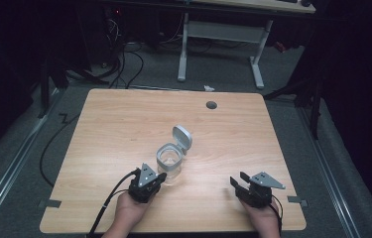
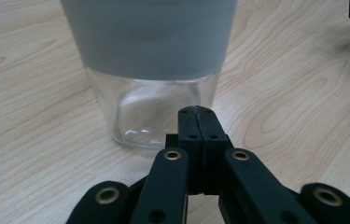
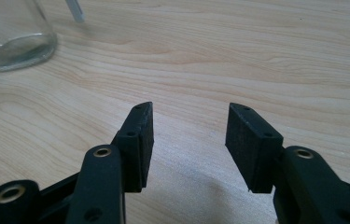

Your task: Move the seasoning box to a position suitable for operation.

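Observation:
A clear glass jar (image 1: 168, 162) with a grey band round its top stands near the middle of the wooden table (image 1: 119, 119), its grey hinged lid (image 1: 182, 137) flipped open behind it. My left gripper (image 1: 157, 178) is shut with nothing between its jaws, its tips just short of the jar's front. In the left gripper view the closed tips (image 2: 196, 112) point at the jar's glass base (image 2: 149, 112). My right gripper (image 1: 237, 181) rests at the front right, open and empty. Its own view has the jaws (image 3: 189, 126) apart over bare wood, with the jar's base (image 3: 16, 39) at far left.
A dark round cable hole (image 1: 211, 104) sits near the table's far edge. Cables trail off the front left corner. A white desk frame (image 1: 220, 34) stands on the floor beyond the table. Bare wood lies between the two grippers.

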`<state>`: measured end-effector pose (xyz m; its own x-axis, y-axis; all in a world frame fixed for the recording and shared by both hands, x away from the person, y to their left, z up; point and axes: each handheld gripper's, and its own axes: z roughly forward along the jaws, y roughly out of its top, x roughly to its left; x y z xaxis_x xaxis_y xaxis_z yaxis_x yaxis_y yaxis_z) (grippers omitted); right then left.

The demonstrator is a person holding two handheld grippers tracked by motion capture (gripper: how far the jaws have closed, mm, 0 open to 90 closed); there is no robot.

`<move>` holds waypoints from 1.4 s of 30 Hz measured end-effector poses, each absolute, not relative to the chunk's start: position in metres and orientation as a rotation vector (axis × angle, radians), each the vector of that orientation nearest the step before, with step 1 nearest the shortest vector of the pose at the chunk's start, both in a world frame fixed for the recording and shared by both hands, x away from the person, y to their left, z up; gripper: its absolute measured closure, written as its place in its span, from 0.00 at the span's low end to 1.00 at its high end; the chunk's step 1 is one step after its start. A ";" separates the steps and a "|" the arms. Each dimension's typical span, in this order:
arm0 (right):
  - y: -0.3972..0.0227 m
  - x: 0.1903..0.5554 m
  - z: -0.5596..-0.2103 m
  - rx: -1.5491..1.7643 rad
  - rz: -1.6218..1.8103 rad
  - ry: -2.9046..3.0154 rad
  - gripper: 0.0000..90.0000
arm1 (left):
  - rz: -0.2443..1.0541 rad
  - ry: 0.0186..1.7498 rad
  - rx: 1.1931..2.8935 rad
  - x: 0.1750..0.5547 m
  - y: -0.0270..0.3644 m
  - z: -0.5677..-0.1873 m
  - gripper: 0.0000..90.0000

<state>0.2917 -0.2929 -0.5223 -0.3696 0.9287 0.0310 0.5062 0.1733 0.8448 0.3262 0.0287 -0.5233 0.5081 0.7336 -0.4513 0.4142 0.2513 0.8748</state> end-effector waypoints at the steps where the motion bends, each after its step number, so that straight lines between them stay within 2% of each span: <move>1: -0.293 0.291 -0.522 1.350 1.102 1.953 0.58 | 0.288 1.097 1.377 0.327 0.026 -0.524 1.00; 10: -0.294 0.291 -0.522 1.347 1.111 1.955 0.57 | 0.273 1.093 1.393 0.329 0.011 -0.523 1.00; 18: -0.297 0.291 -0.522 1.350 1.121 1.951 0.57 | 0.342 1.145 1.359 0.336 0.040 -0.522 1.00; 24: -0.294 0.291 -0.521 1.347 1.122 1.952 0.57 | 0.389 1.189 1.309 0.362 0.055 -0.520 1.00; 31: -0.293 0.291 -0.522 1.346 1.114 1.958 0.57 | 0.398 1.203 1.284 0.393 0.048 -0.519 1.00; 42: -0.296 0.289 -0.522 1.354 1.113 1.945 0.57 | 0.370 1.180 1.283 0.389 0.041 -0.517 1.00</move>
<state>0.2889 -0.2962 -0.5217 -0.3668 0.9295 0.0390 0.5047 0.1636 0.8477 0.3891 0.0406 -0.5171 0.4173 0.7800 -0.4664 0.3737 0.3206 0.8704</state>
